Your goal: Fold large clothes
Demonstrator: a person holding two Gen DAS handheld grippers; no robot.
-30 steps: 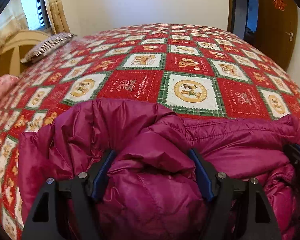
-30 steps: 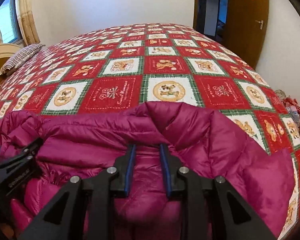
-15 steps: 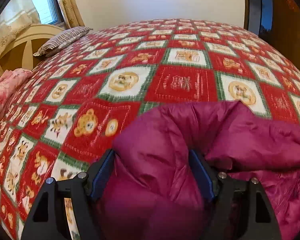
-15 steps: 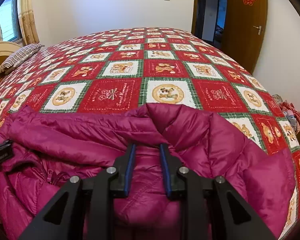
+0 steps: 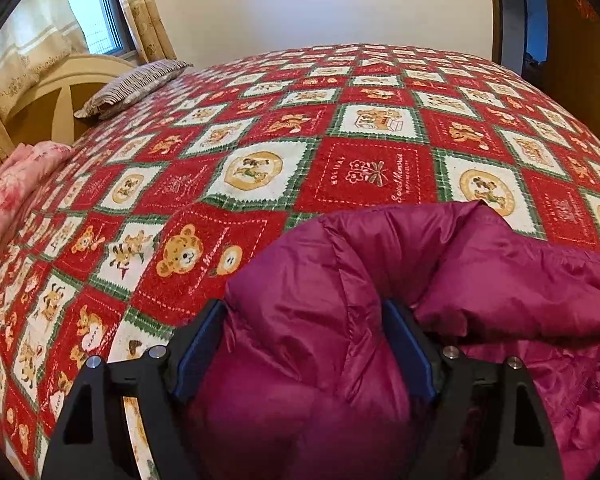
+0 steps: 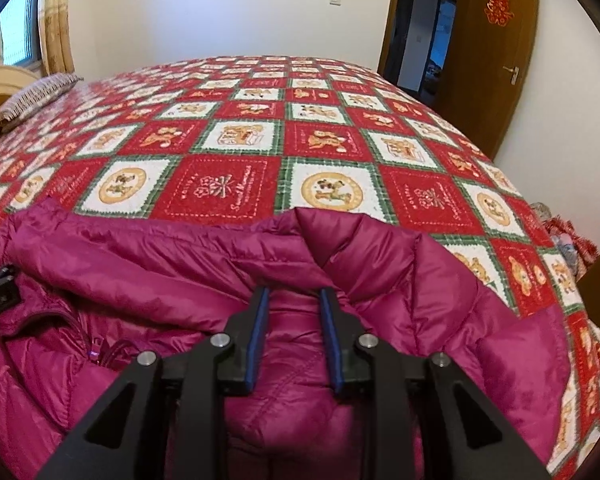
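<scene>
the puffy magenta down jacket (image 6: 148, 264) lies bunched at the bed's (image 5: 372, 168) near edge, folding barely begun. left gripper (image 5: 304, 344) and right gripper (image 6: 294, 336) each pinch a thick fold.

"Sweet Memories" — red squares of bedspread (image 5: 364, 176)
</scene>
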